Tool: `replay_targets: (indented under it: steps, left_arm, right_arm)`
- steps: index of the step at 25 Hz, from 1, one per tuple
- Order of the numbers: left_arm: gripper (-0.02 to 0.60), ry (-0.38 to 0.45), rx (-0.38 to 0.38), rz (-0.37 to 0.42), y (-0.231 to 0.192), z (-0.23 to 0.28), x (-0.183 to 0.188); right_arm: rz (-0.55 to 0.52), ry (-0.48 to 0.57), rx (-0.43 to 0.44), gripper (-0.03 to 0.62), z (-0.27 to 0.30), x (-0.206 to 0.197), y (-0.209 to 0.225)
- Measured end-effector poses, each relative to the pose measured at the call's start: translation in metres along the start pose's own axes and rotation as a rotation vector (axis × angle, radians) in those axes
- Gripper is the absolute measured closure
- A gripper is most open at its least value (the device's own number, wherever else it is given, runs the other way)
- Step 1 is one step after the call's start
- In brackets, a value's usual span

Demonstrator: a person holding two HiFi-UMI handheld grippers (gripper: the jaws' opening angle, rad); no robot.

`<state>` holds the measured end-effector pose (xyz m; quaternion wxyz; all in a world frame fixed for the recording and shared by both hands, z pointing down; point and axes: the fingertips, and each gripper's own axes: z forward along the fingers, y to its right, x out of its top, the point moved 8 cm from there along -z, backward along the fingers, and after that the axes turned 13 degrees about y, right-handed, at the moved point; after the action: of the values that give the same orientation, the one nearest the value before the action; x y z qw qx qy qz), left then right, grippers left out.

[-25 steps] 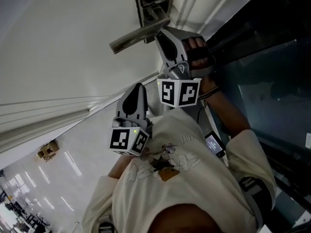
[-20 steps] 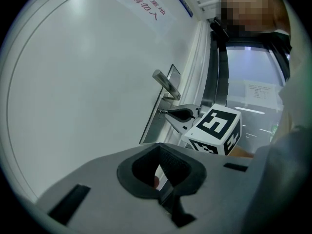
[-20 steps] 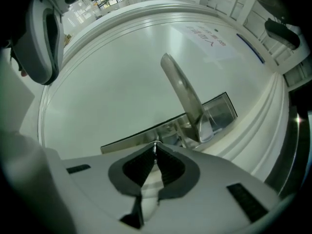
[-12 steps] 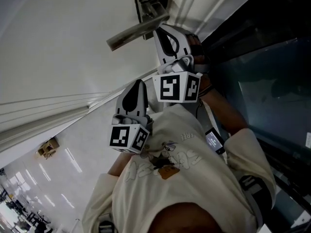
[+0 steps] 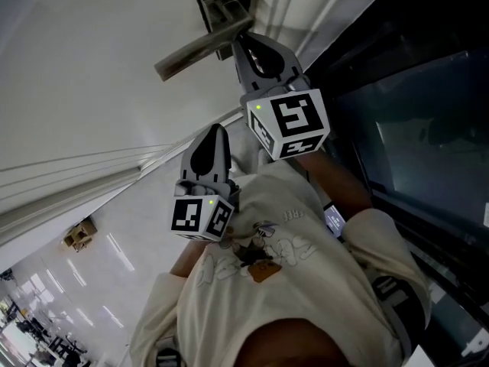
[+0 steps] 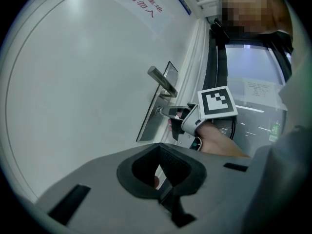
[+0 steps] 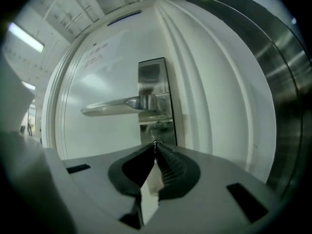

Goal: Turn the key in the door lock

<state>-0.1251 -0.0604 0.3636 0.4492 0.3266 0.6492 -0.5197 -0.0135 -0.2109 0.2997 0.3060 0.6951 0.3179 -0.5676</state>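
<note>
So the biggest thing here is the white door [image 5: 92, 67], and it fills most of what we see. To its right is a dark glass panel [image 5: 428, 144]. On the door edge sits the tall metal lock plate [image 7: 155, 96], and the lever handle [image 7: 117, 105] sticks out of it sideways, across the door face.

Our right gripper [image 5: 238, 38] is up at that plate, just below the handle, nose right against the metal. Its marker cube [image 5: 290, 123] faces back toward us. In the right gripper view the jaws are pinched together at the tip on the key [image 7: 155, 144]. We only see a small ring of it poking out there, right at the keyhole area under the handle.

Our left gripper [image 5: 218, 136] hangs lower down, close to our chest and well apart from the lock, pointing roughly at the door. Its jaws are closed too, with nothing in them. Its own cube [image 5: 202, 219] shows a little green light.
</note>
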Motion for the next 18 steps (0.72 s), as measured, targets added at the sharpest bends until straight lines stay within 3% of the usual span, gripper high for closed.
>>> replay_targets:
  steps: [4,12,15,18]
  left_arm:
    - [0.575,-0.011,-0.011,0.000,0.004,0.002,-0.002]
    - [0.575,-0.009,-0.011,0.000,0.006,0.000,-0.003]
    - [0.575,-0.007,-0.006,0.001,0.005,-0.002,-0.003]
    - [0.575,-0.004,-0.001,0.001,0.005,-0.003,-0.003]
  right_arm:
    - [0.281,0.021,-0.019,0.572,-0.001,-0.003,0.008]
    - [0.724,0.085,-0.056,0.562,-0.004,-0.012,0.015]
    - [0.838,0.104,-0.069,0.553,-0.004,-0.014,0.015]
    - [0.853,0.102,-0.077,0.551,-0.004,-0.015,0.015]
